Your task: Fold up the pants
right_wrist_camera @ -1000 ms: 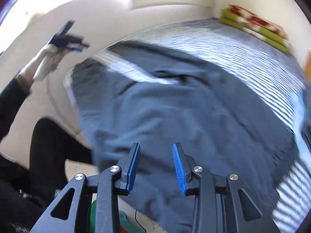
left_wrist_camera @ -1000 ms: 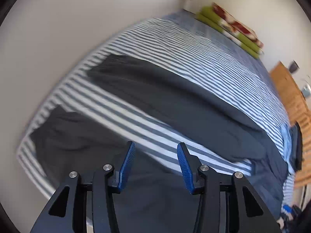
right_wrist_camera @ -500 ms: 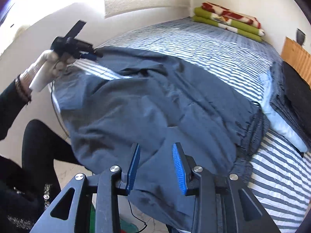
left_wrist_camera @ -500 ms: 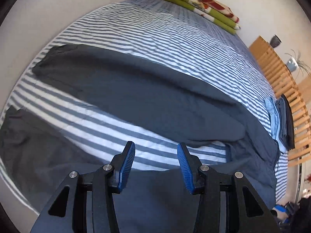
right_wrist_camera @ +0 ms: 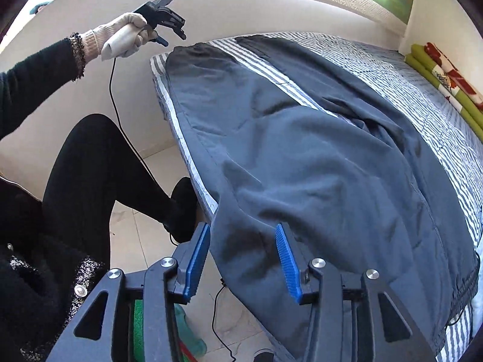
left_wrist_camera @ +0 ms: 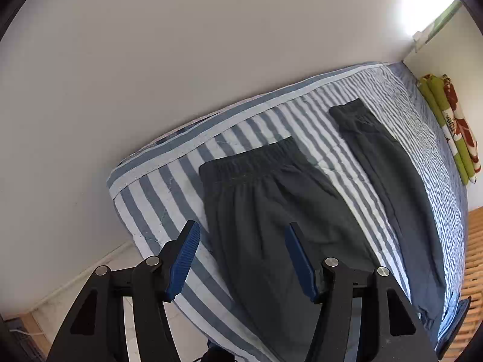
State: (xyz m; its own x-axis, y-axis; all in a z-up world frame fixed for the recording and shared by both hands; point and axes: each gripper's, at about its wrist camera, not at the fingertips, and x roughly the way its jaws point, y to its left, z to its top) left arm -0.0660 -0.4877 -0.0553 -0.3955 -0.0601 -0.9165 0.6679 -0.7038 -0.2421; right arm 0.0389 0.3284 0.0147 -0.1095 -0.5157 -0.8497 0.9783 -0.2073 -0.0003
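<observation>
Dark grey pants [left_wrist_camera: 271,211] lie spread on a blue-and-white striped bed [left_wrist_camera: 157,199]. Both legs are apart, the near cuff [left_wrist_camera: 250,160] and the far cuff [left_wrist_camera: 350,111] pointing at the wall. My left gripper [left_wrist_camera: 241,235] hovers open above the near leg, holding nothing. In the right wrist view the wide upper part of the pants [right_wrist_camera: 302,166] drapes over the bed's edge. My right gripper [right_wrist_camera: 241,232] is open just in front of that hanging cloth. The left gripper [right_wrist_camera: 172,37] shows there too, raised in a gloved hand [right_wrist_camera: 120,34].
A person's black-clad leg [right_wrist_camera: 99,166] stands beside the bed [right_wrist_camera: 407,84], with a cable [right_wrist_camera: 120,114] hanging from the raised gripper. A rolled green and red blanket [left_wrist_camera: 449,126] lies at the bed's far end. Wooden slats [left_wrist_camera: 474,256] flank the right. Tiled floor [right_wrist_camera: 142,235] lies below.
The left gripper has swung toward the bed's wall-side corner, so the leg cuffs now face it, and its fingers stand slightly wider. The right gripper has edged closer to the hanging cloth.
</observation>
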